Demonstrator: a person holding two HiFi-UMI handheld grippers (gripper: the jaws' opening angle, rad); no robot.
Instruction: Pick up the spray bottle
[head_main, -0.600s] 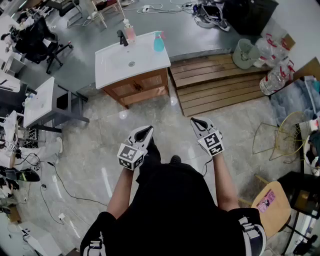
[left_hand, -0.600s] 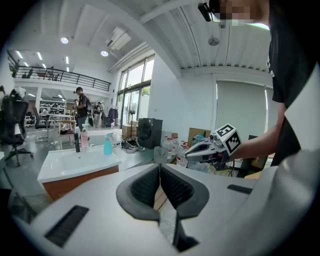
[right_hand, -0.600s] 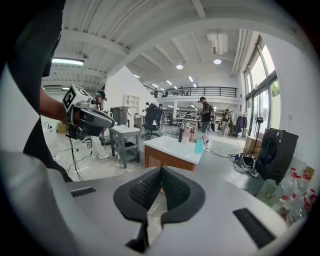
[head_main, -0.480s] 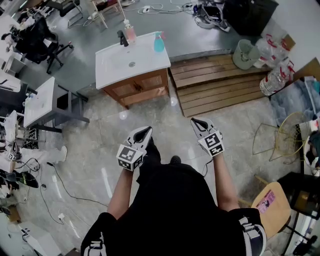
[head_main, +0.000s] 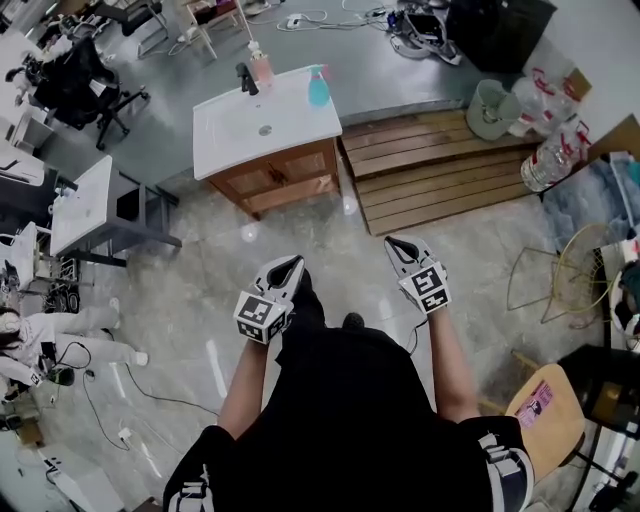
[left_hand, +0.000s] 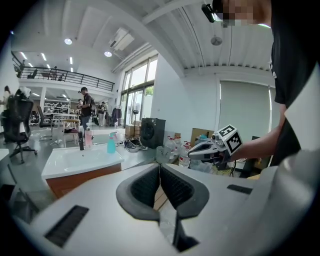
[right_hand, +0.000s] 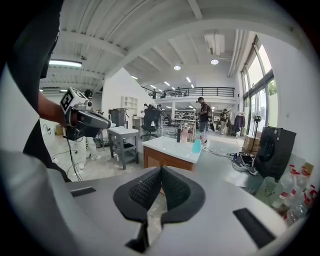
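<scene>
Nearest, the two grippers sit out in front of the person's waist, tilted a little downward, carried rather than working. The left gripper (head_main: 291, 264) has its jaws pressed together with nothing between them. The right gripper (head_main: 396, 243) matches it: pads meeting, empty. That makes sense, since nothing is within reach to grip, and shut jaws travel tidily.

Beyond them is bare marble floor (head_main: 200, 290), a good stretch of it, so this looks like the approach and not yet the grasp.

Further out stands the desk (head_main: 228, 140), a white basin top on a wooden cabinet, set at an angle to the person. To its right runs a wooden platform (head_main: 440, 165); to its left is a small grey table (head_main: 90, 205).

And there's the target: the spray bottle (head_main: 318, 87), teal, upright on the desk's far right corner, well away from both grippers. A pink bottle (head_main: 260, 66) and a dark tap (head_main: 245, 77) stand along the far edge to its left, apart from it, so the spray bottle has free space around it. It sits on the right side of the desk, so the right gripper seems the likelier one to take it, and those jaws will need to part first.
</scene>
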